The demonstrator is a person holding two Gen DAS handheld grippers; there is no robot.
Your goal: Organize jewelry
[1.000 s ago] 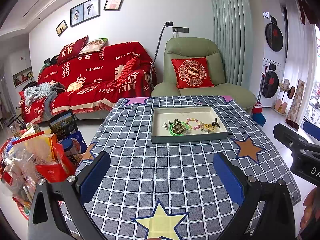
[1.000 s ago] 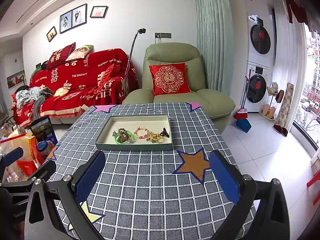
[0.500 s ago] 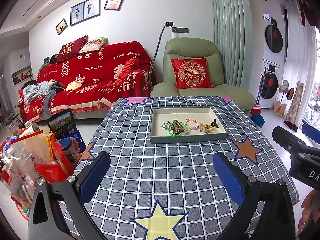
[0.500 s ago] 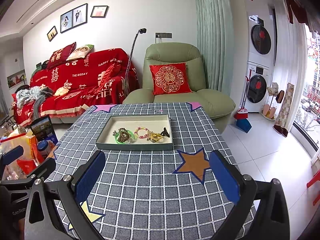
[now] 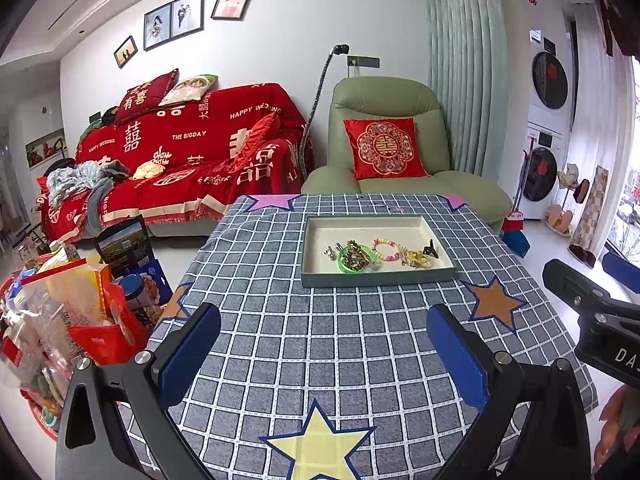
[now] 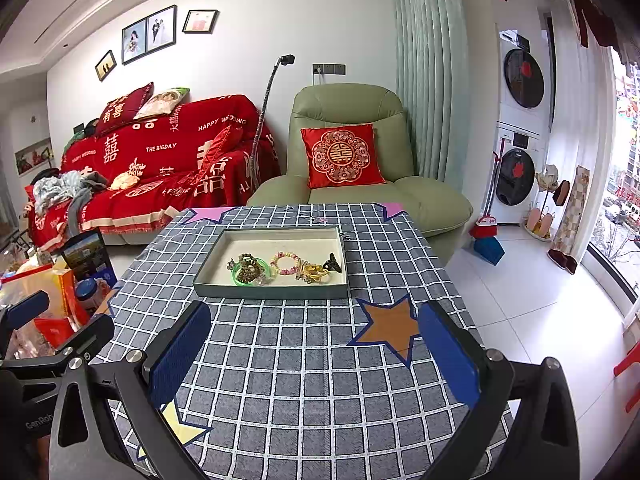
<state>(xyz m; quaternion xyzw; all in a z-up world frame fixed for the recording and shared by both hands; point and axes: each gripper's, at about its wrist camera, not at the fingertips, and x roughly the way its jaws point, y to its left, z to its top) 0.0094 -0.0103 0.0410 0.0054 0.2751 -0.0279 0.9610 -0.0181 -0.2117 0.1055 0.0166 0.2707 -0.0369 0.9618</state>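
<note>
Jewelry in tray; left gripper and right gripper level above tablecloth, fingers wide apart, empty.

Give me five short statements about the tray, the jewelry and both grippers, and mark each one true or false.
1. The jewelry lies inside the tray. True.
2. The left gripper holds a bracelet. False: its jaws are open and empty.
3. The green bangle lies left of the pink bead bracelet. True.
4. The right gripper is inside the tray. False: it is short of the tray, above the checked tablecloth.
5. The tray has a lid on. False: it is open-topped.
</note>
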